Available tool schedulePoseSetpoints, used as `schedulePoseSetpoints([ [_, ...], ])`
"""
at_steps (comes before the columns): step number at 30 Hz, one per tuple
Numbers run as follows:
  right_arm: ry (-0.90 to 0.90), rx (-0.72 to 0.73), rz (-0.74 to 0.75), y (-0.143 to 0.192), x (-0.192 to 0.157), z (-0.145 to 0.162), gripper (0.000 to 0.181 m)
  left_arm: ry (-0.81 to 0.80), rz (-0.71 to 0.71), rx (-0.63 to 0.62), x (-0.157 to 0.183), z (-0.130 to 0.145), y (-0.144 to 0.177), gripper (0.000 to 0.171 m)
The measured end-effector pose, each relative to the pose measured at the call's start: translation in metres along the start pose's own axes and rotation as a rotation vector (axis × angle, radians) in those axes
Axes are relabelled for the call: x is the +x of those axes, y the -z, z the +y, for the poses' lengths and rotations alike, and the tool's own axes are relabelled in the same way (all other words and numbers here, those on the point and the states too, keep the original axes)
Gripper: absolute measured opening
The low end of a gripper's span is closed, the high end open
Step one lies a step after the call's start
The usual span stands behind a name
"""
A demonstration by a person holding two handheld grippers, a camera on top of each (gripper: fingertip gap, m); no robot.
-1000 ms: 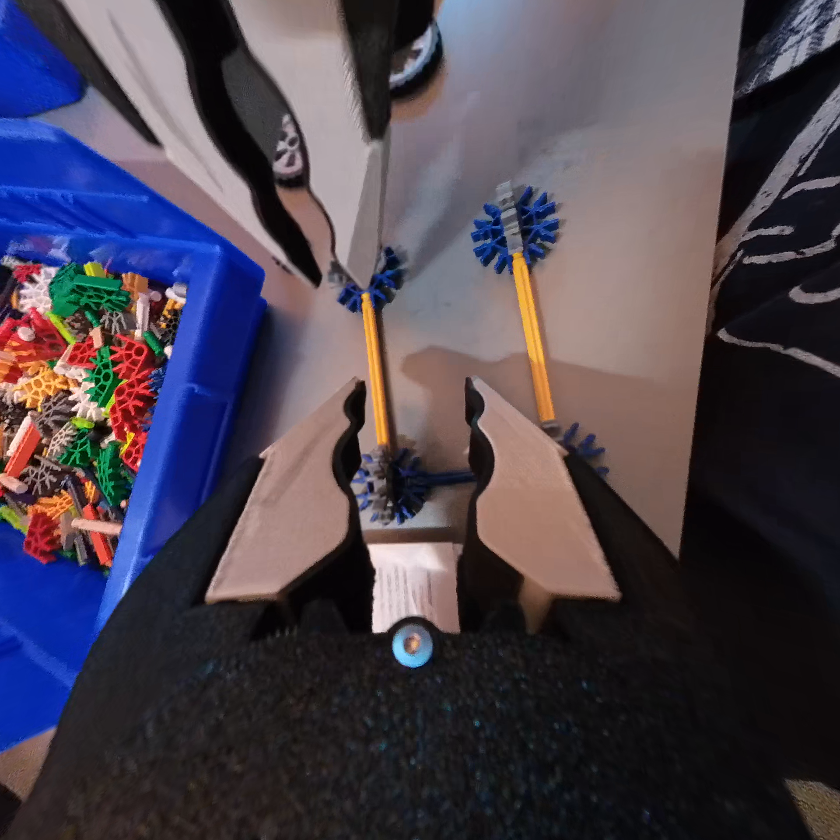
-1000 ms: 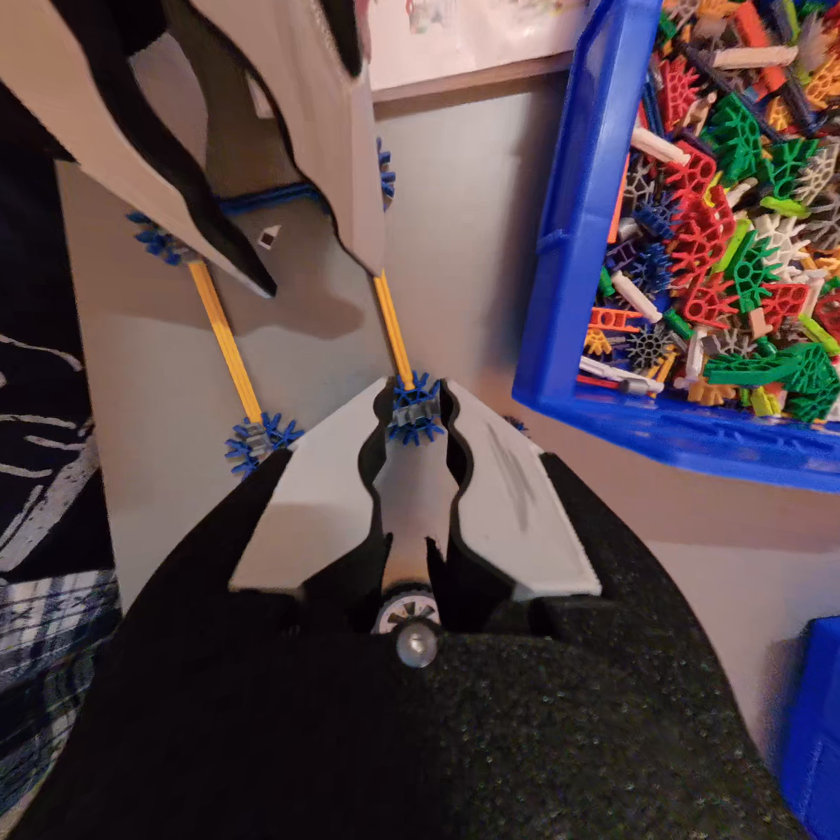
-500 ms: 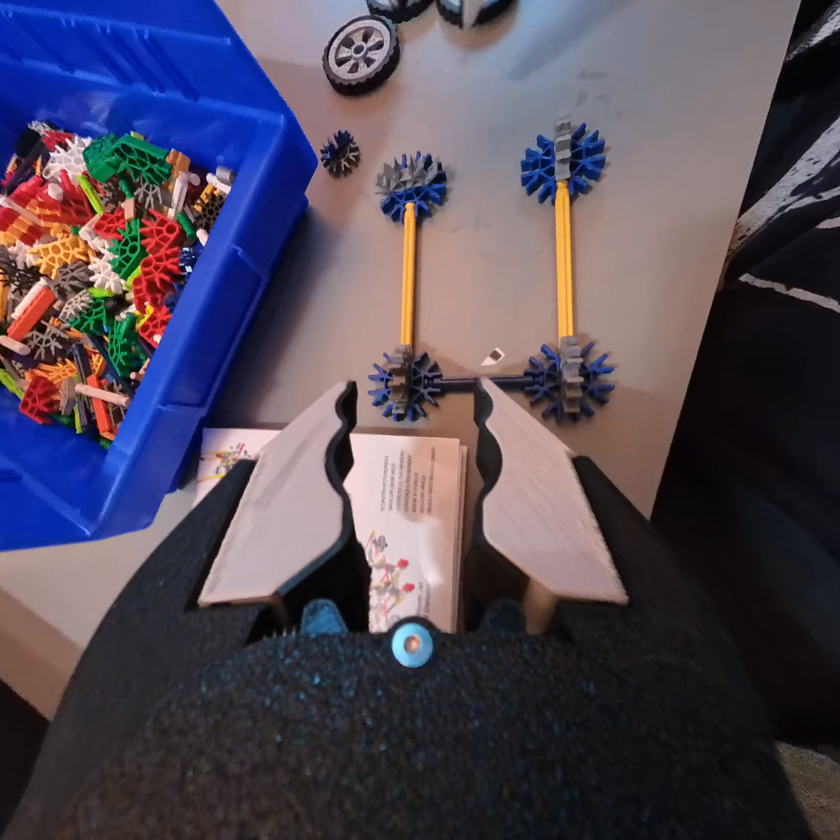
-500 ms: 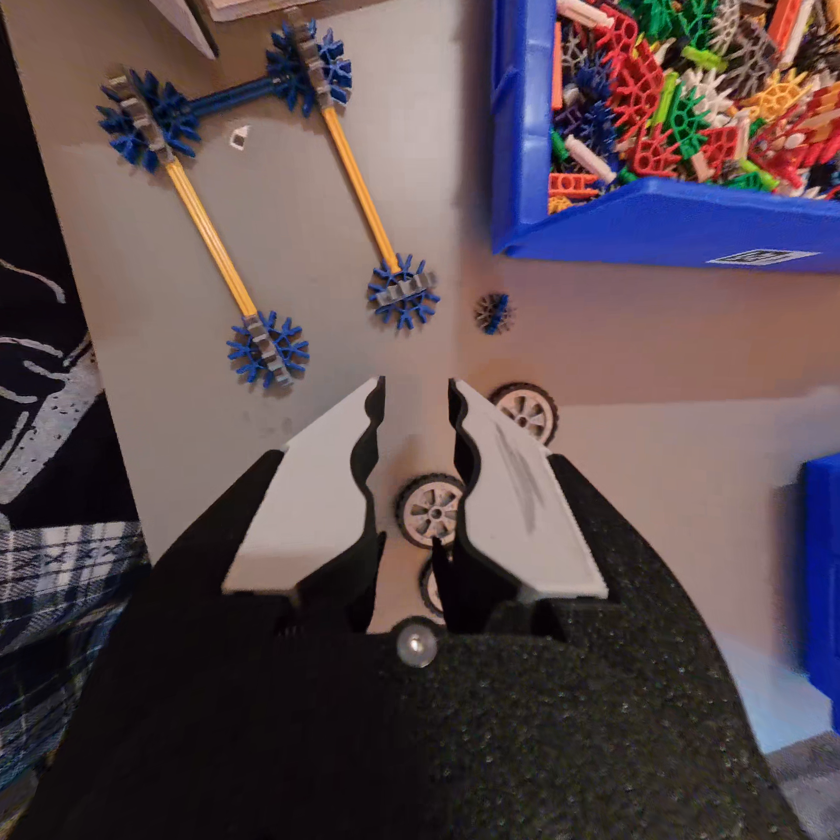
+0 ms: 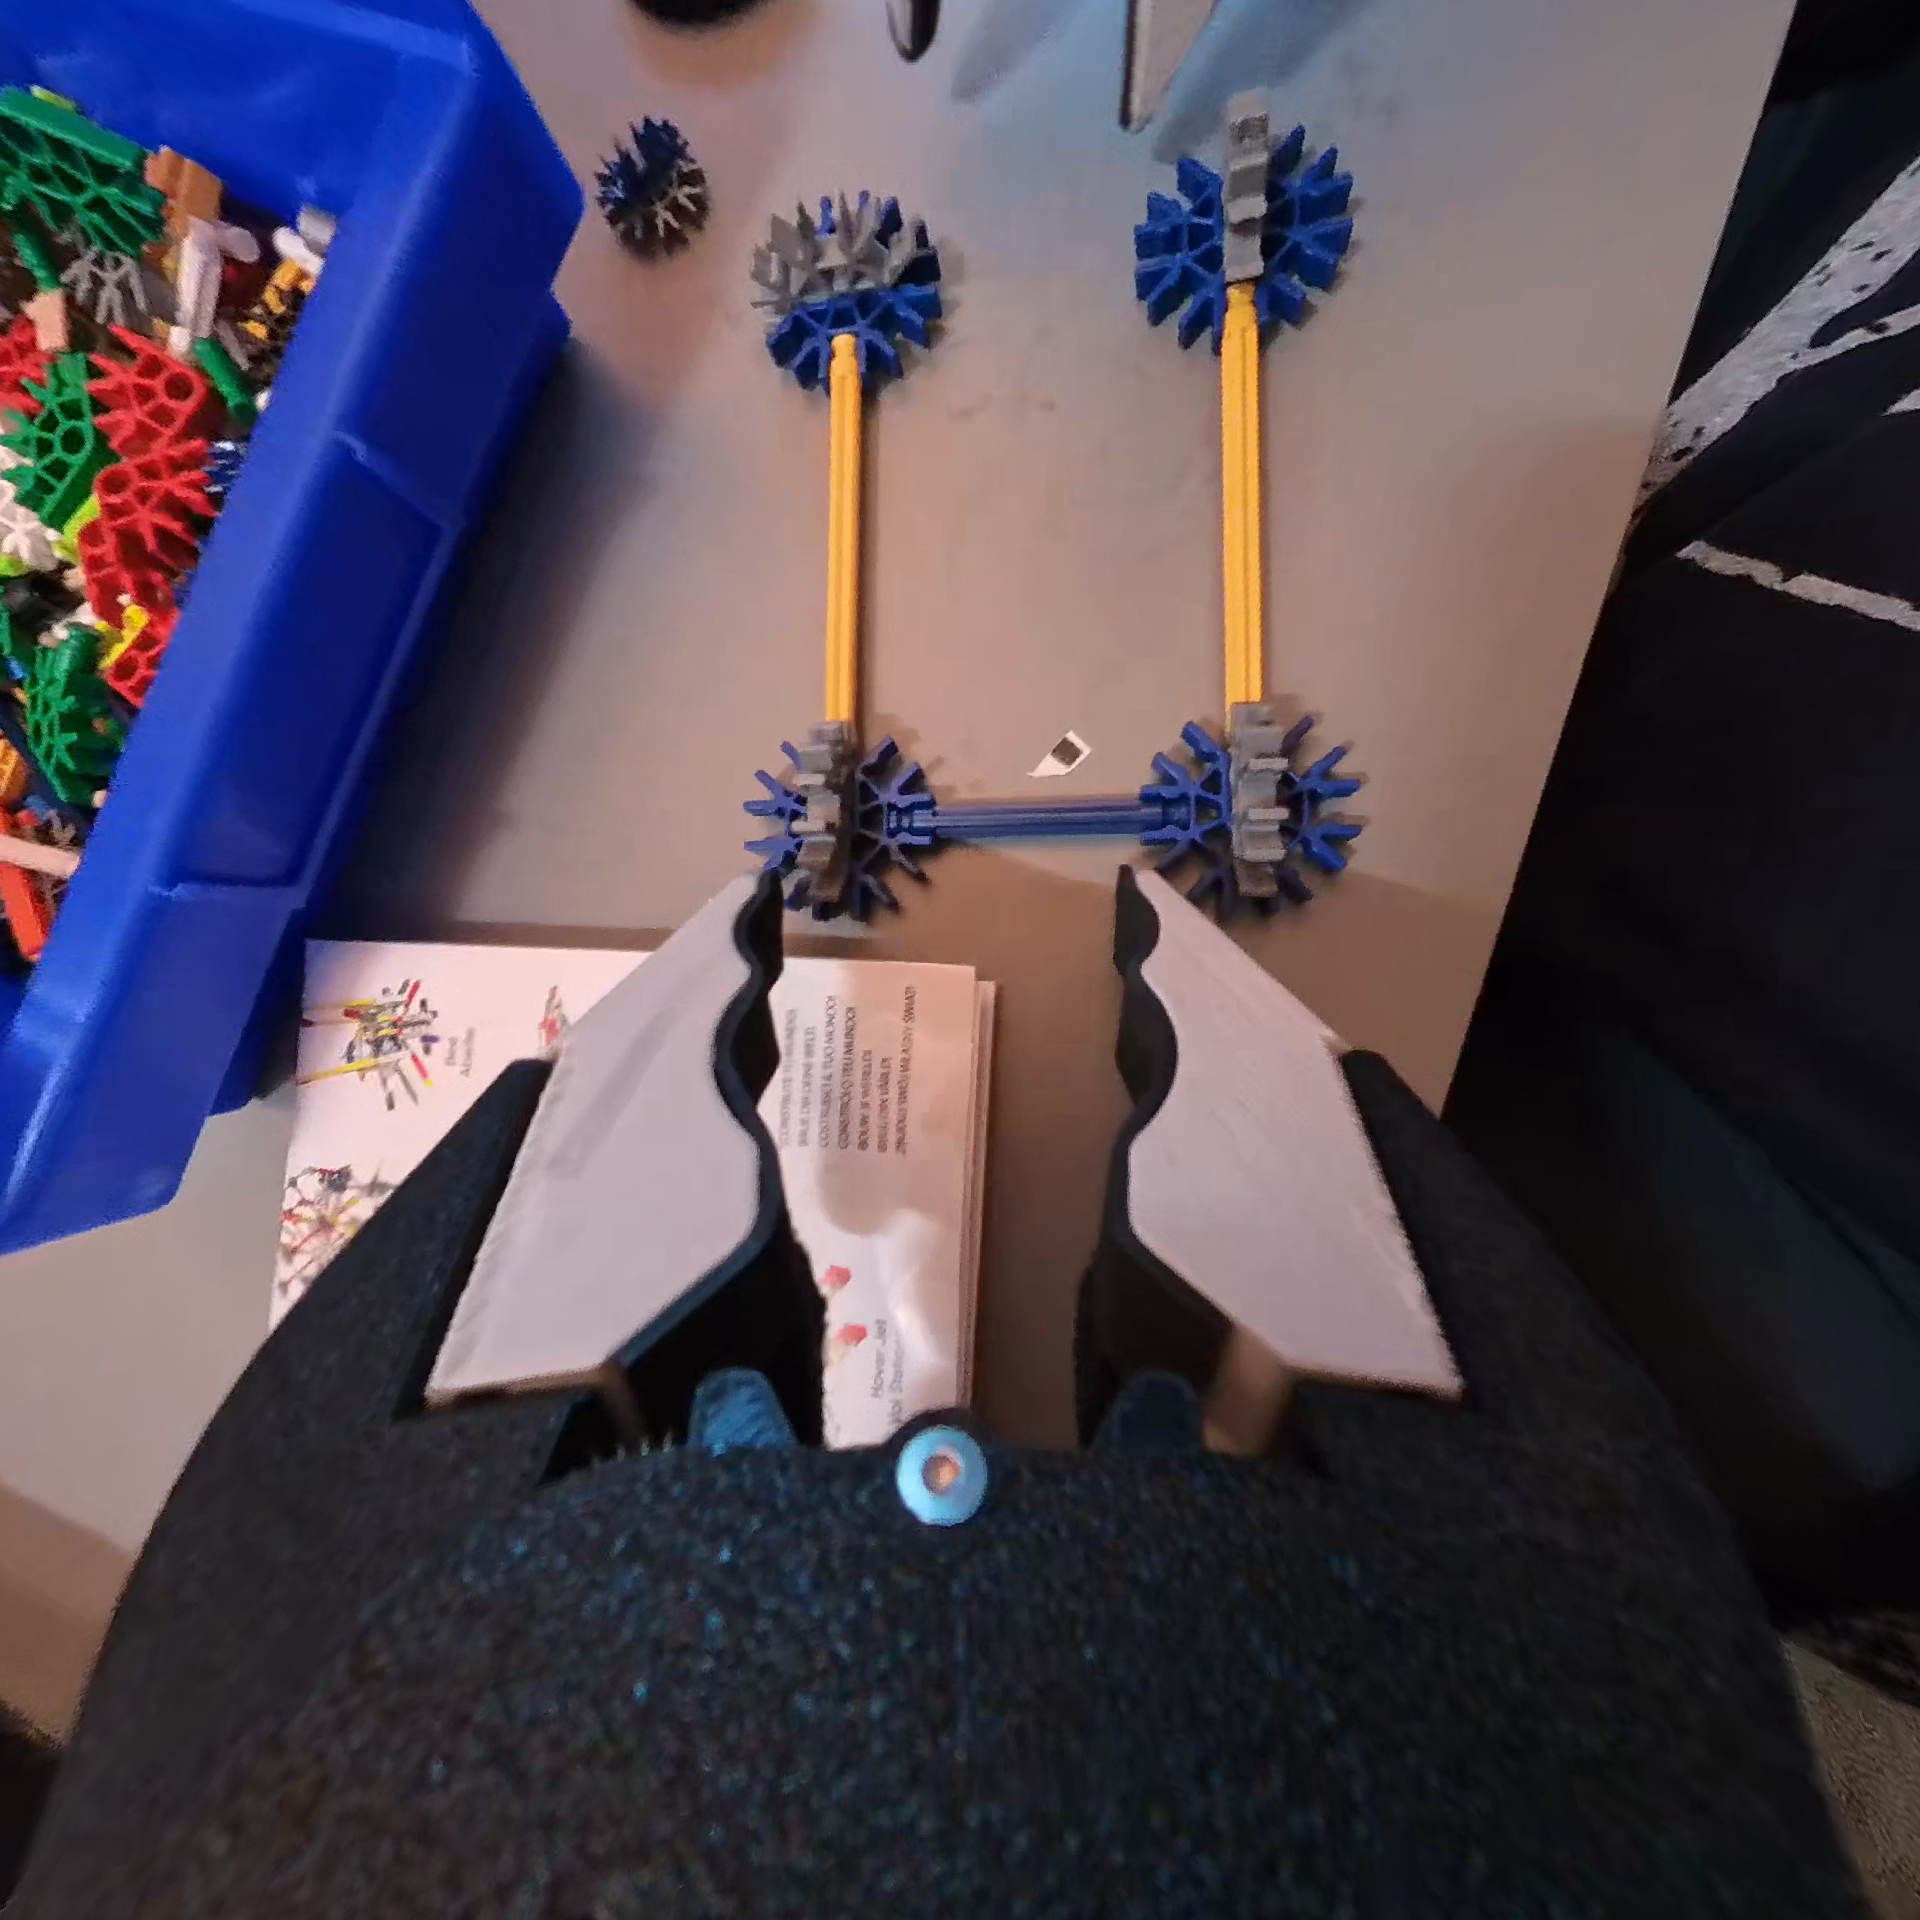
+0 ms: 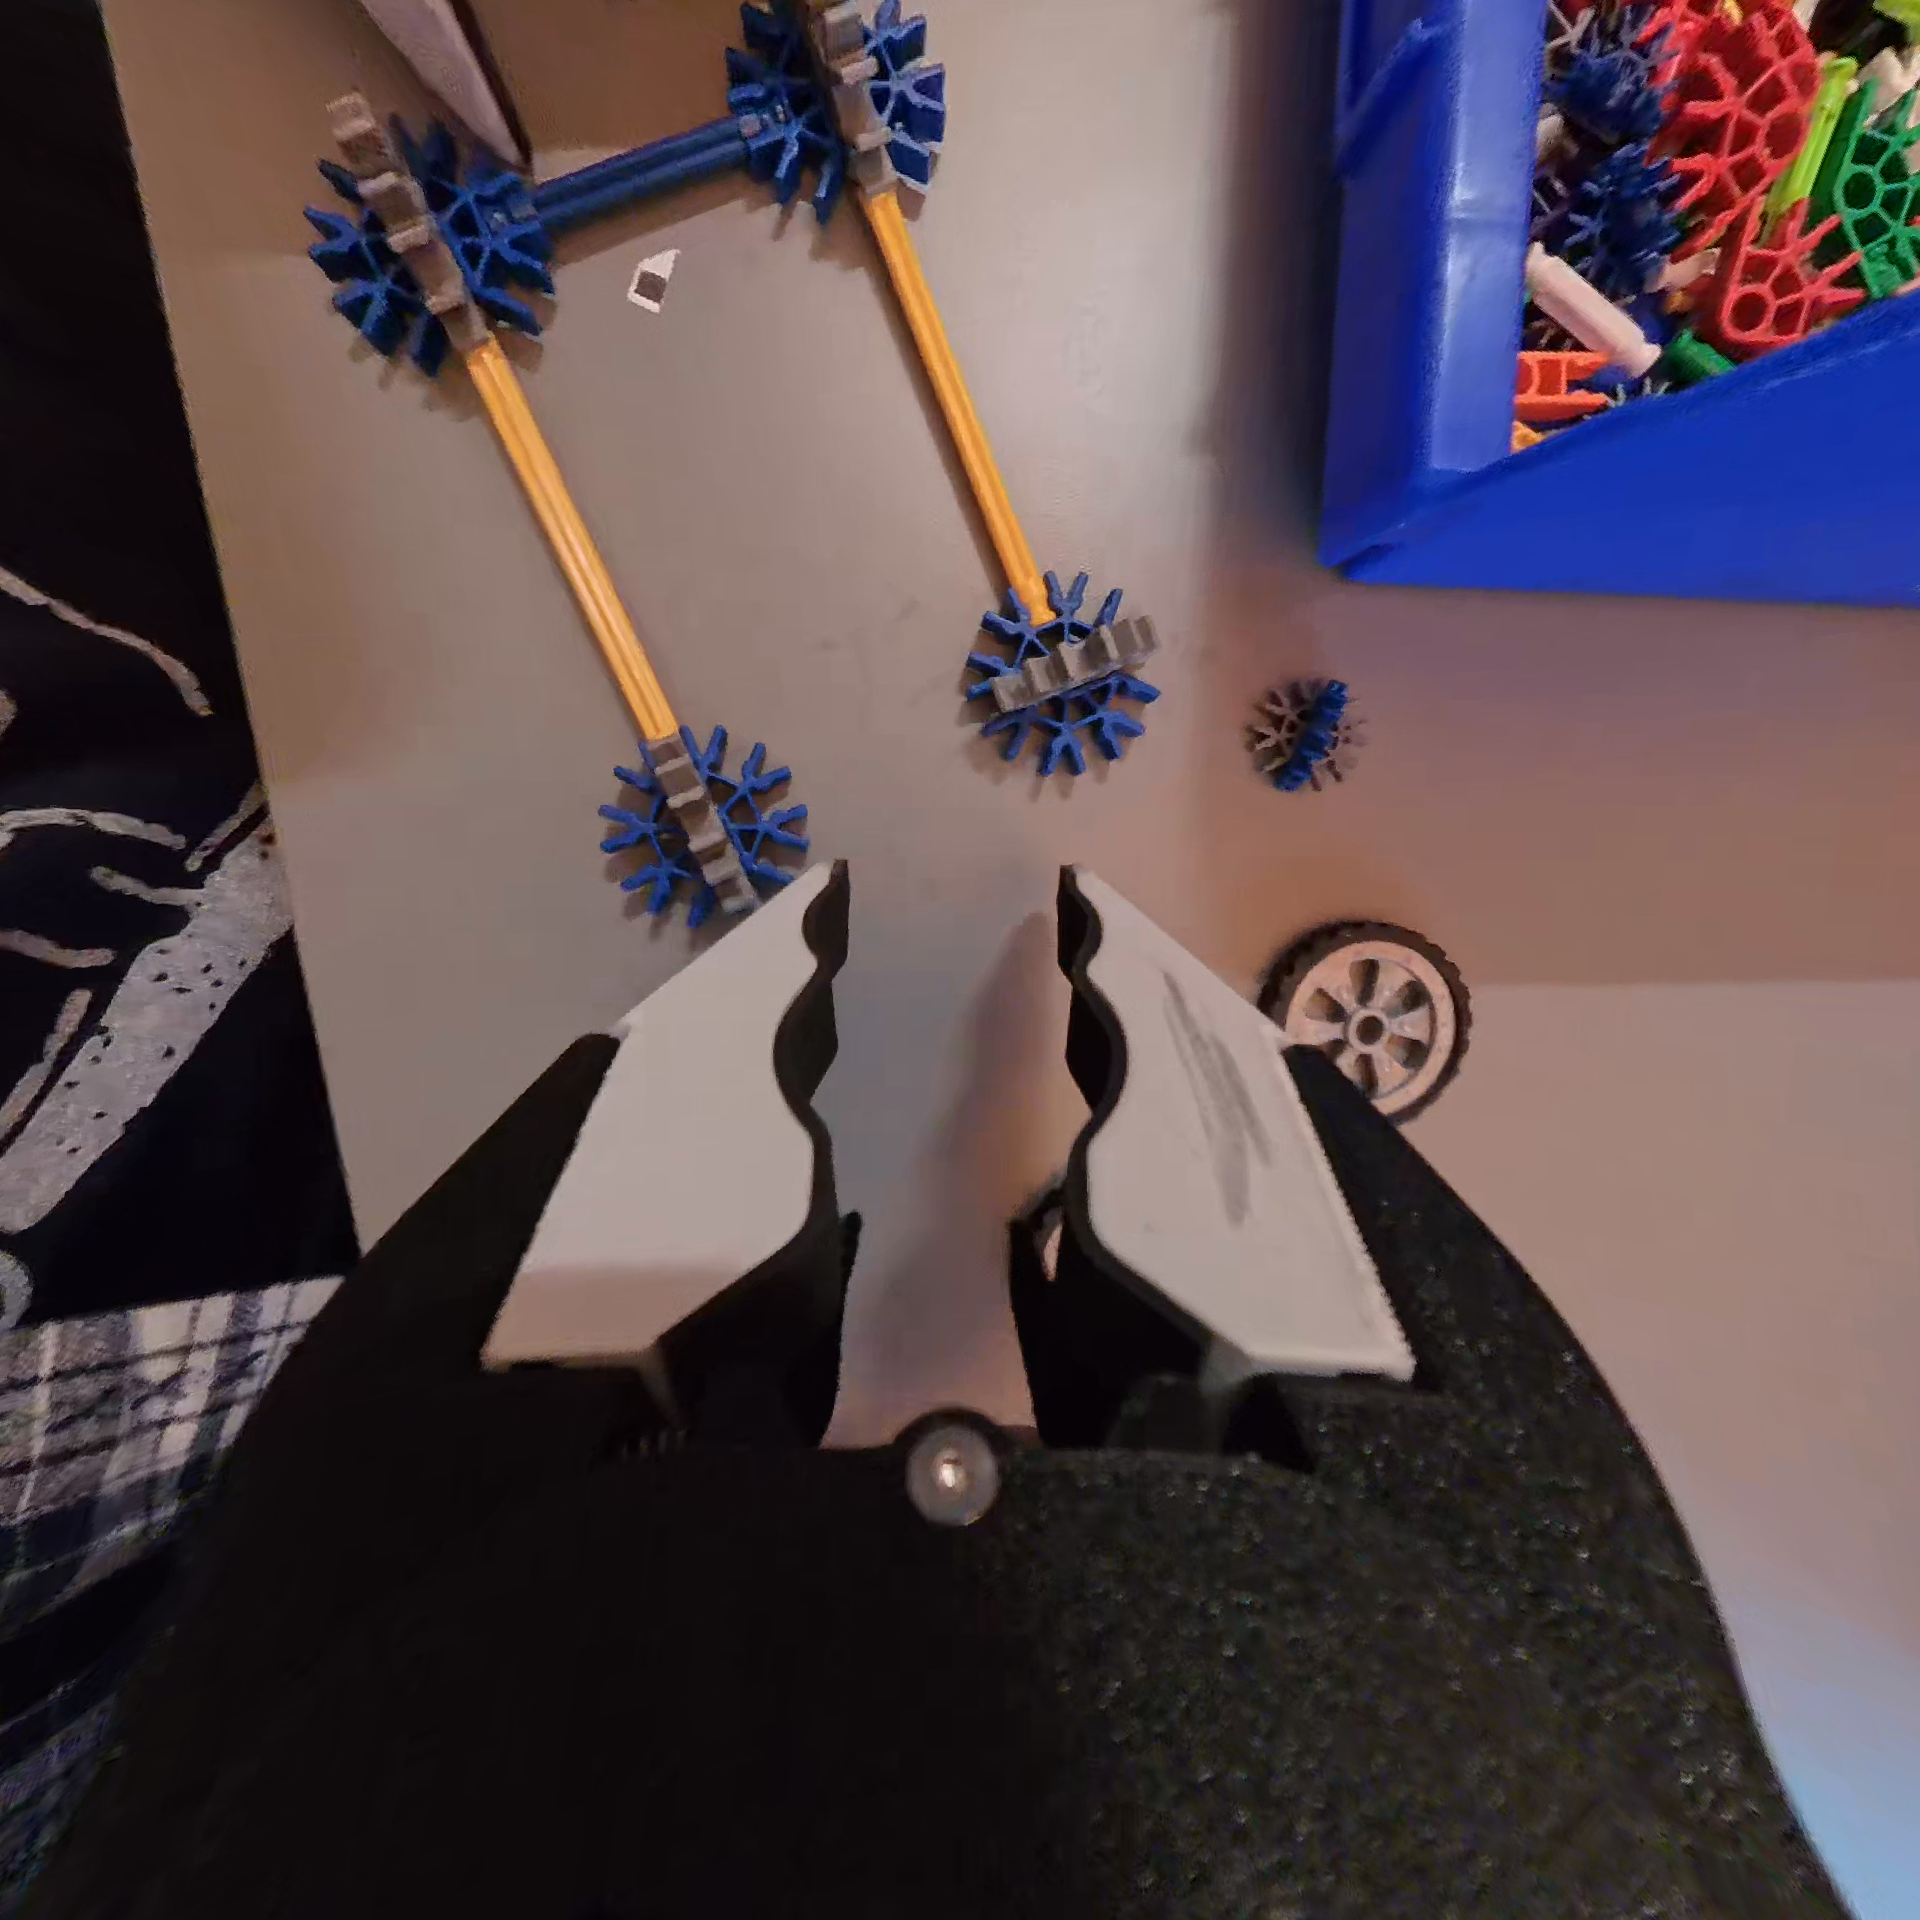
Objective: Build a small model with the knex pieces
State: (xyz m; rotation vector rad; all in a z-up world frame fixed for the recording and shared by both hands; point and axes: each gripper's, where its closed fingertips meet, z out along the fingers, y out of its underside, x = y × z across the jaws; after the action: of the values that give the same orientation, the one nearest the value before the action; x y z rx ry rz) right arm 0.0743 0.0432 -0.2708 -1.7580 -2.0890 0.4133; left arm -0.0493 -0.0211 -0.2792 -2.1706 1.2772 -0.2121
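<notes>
A U-shaped toy frame lies flat on the grey table [image 5: 1039,520]: two yellow rods [image 5: 842,530] [image 5: 1242,499] joined by a short blue rod [image 5: 1039,816], with blue-and-grey snowflake connectors at all corners. It also shows in the right wrist view [image 6: 940,343]. My left gripper [image 5: 945,894] is open and empty, just short of the blue rod. My right gripper [image 6: 951,883] is open and empty, above bare table near the frame's free-end connectors [image 6: 707,826] [image 6: 1060,686]. Its fingertips [image 5: 1153,52] show at the top of the left wrist view.
A blue bin [image 5: 343,540] [image 6: 1455,343] full of mixed coloured pieces stands beside the frame. A loose small blue-grey connector [image 6: 1304,732] [image 5: 652,185] and a grey wheel [image 6: 1366,1023] lie near it. An instruction booklet [image 5: 894,1122] lies under my left gripper. Dark fabric [image 5: 1766,623] borders the table edge. The gap from one gripper's tips to the other's is roughly 15 centimeters. My right tips are roughly 7 centimeters from the grey wheel [image 6: 1366,1023].
Both grippers have let go of the frame's connectors and pulled back from it. The right gripper has opened. The frame now lies free on the table.
</notes>
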Motion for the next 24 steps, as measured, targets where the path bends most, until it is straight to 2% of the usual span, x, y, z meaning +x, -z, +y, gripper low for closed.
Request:
schedulePoseSetpoints([
  [5, -0.005, 0.013, 0.009, -0.011, 0.002, -0.004, 0.040, -0.024, 0.024, -0.019, 0.006, -0.003, -0.002, 0.059],
  [9, -0.010, 0.037, 0.016, -0.013, 0.006, -0.005, 0.040, -0.036, -0.013, -0.021, -0.008, -0.008, 0.007, 0.059],
  [16, -0.040, 0.077, 0.014, -0.016, 0.010, -0.003, 0.039, -0.041, -0.225, -0.069, -0.086, -0.035, 0.029, 0.049],
  [24, -0.043, 0.098, 0.012, -0.016, 0.009, -0.003, 0.039, -0.026, -0.264, -0.170, -0.173, -0.056, 0.025, 0.038],
])
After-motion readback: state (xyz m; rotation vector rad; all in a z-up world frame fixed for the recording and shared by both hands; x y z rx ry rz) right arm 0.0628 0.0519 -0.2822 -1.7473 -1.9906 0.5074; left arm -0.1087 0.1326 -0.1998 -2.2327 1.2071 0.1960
